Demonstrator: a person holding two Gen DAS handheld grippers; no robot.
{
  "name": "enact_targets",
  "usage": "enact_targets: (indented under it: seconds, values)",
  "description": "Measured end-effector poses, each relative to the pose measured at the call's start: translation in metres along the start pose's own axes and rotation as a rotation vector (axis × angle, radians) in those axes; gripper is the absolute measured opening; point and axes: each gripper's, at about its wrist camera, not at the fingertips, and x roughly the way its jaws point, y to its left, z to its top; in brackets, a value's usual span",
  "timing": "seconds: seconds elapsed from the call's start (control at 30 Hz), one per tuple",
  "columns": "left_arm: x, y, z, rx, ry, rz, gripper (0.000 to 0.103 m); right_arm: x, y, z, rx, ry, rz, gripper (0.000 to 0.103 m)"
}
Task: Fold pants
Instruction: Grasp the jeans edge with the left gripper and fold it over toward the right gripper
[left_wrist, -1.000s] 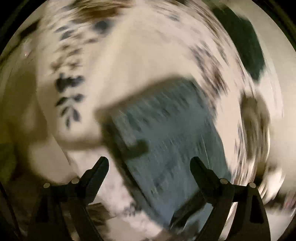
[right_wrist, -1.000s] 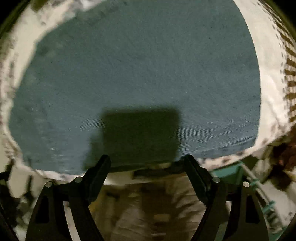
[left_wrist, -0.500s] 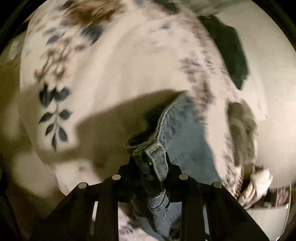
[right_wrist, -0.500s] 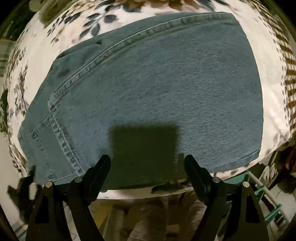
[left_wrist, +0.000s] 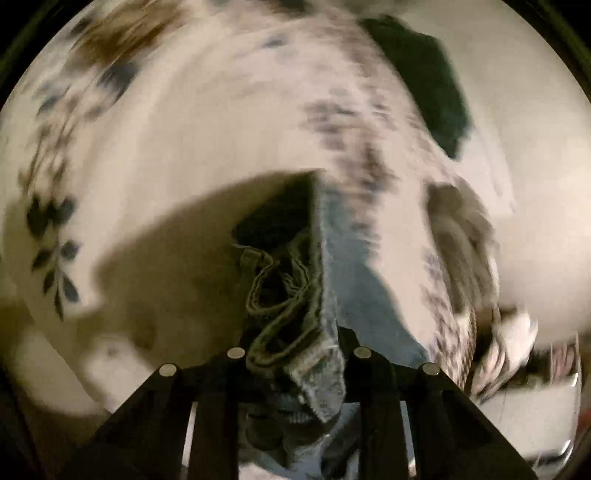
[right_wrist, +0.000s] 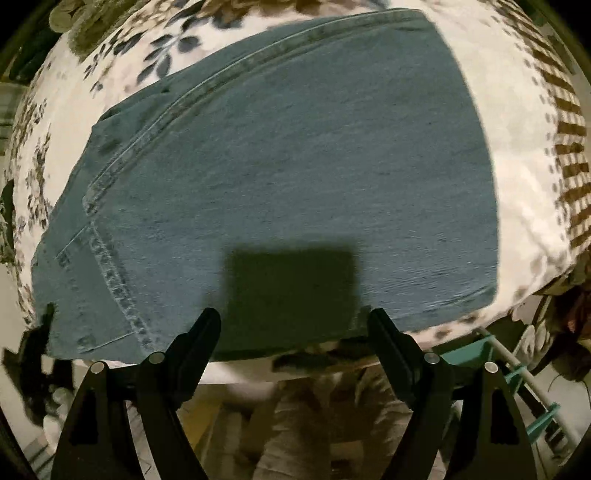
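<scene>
Left claw (left_wrist: 295, 354) is closing, pads already clamped on a bunched denim edge of the pants (right_wrist: 295, 177). Right claw (right_wrist: 291, 332) is spread wide, nothing in it, hanging over the pants' near edge. Pants lie flat on the floral bedspread (right_wrist: 524, 155).

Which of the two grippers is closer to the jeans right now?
Left. The left gripper is closing on a bunched edge of the jeans, denim pinched between its fingers. The right gripper hangs open above the flat denim, not touching it.
</scene>
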Motion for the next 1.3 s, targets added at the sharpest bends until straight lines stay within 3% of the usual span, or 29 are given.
enact_targets:
  seconds: [0.07,0.17,0.37,0.53,0.67,0.83,1.0,1.1,1.17,1.2,1.27,1.3]
  values:
    - [-0.016,-0.045,-0.013,0.13,0.008,-0.043,0.019,-0.006,-0.012,0.003,0.02,0.002,0.019,0.083]
    - [-0.022,-0.116,-0.043,0.304,0.099,-0.153,0.018,-0.013,-0.031,0.002,0.047,-0.002,0.07,0.083]
    - [0.02,-0.234,-0.146,0.652,0.277,-0.212,0.018,-0.028,-0.073,0.005,0.024,-0.022,0.09,0.083]
    - [0.095,-0.261,-0.219,0.801,0.402,-0.115,0.018,-0.047,-0.136,0.022,0.11,-0.065,0.076,0.083]
    - [0.152,-0.258,-0.255,0.887,0.472,0.029,0.018,-0.052,-0.172,0.034,0.158,-0.081,0.067,0.083]
    - [0.174,-0.263,-0.268,0.95,0.475,0.099,0.019,-0.05,-0.201,0.05,0.136,-0.082,0.073,0.083]
    - [0.176,-0.269,-0.271,0.969,0.479,0.175,0.024,-0.058,-0.191,0.065,0.071,-0.084,0.141,0.085]
    - [0.163,-0.274,-0.261,0.927,0.49,0.183,0.039,-0.066,-0.173,0.068,0.026,-0.104,0.209,0.085]
    - [0.148,-0.271,-0.246,0.867,0.468,0.193,0.065,-0.072,-0.162,0.073,0.0,-0.122,0.266,0.089]
    - [0.139,-0.267,-0.236,0.825,0.45,0.182,0.072,-0.074,-0.158,0.074,-0.006,-0.127,0.299,0.09]
    - [0.122,-0.257,-0.213,0.74,0.411,0.191,0.1,-0.074,-0.147,0.079,-0.013,-0.123,0.374,0.091]
    - [0.116,-0.253,-0.204,0.718,0.388,0.214,0.1,-0.071,-0.139,0.082,-0.024,-0.117,0.41,0.092]
